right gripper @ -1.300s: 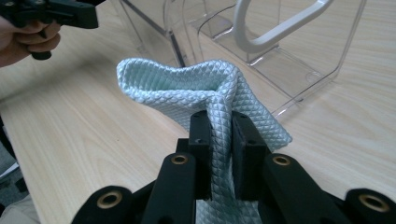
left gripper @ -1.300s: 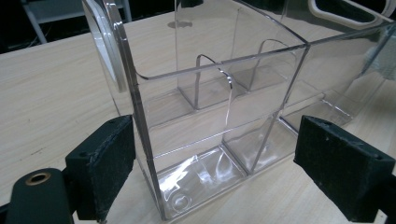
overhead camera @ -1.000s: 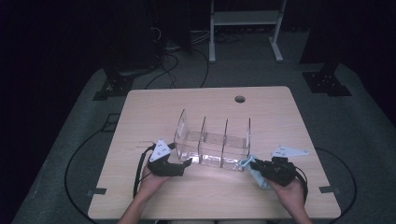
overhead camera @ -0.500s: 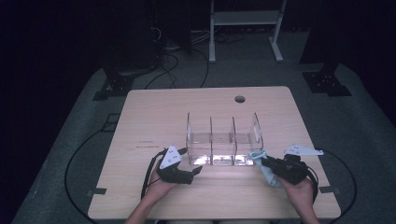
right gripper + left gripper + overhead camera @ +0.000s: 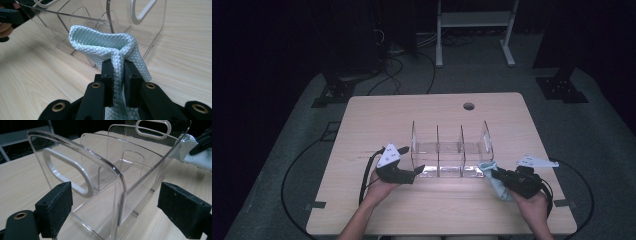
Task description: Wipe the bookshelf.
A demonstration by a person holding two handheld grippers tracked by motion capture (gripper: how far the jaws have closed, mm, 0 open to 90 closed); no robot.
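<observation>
Counting the things on the wooden table (image 5: 362, 125) gave a short list: one clear acrylic organizer (image 5: 449, 152), one pale green cloth (image 5: 494, 180), and two hand-held grippers. The organizer stood upright near the table's middle, with two end walls and two inner dividers, making three compartments in a row. Each end wall carried one oval handle slot (two slots in all, both seen from the left gripper view, the near one rimmed white).

The left gripper (image 5: 417, 171) sat at the organizer's left end, its two black jaws spread wide. From its own camera, one padded jaw stood to each side of the near end wall (image 5: 82, 185), with clear gaps between pads and plastic, so nothing was gripped.

The right gripper (image 5: 490, 170) lay at the organizer's right front corner, its jaws clamped tight on the cloth (image 5: 110, 50). In the right gripper view, a pinched fold of the quilted fabric ran up between the two pads and opened into a loop just in front of the organizer's wall (image 5: 147, 30); whether the cloth touched the plastic could not be told.

One round hole (image 5: 469, 106) marked the table's far edge.
</observation>
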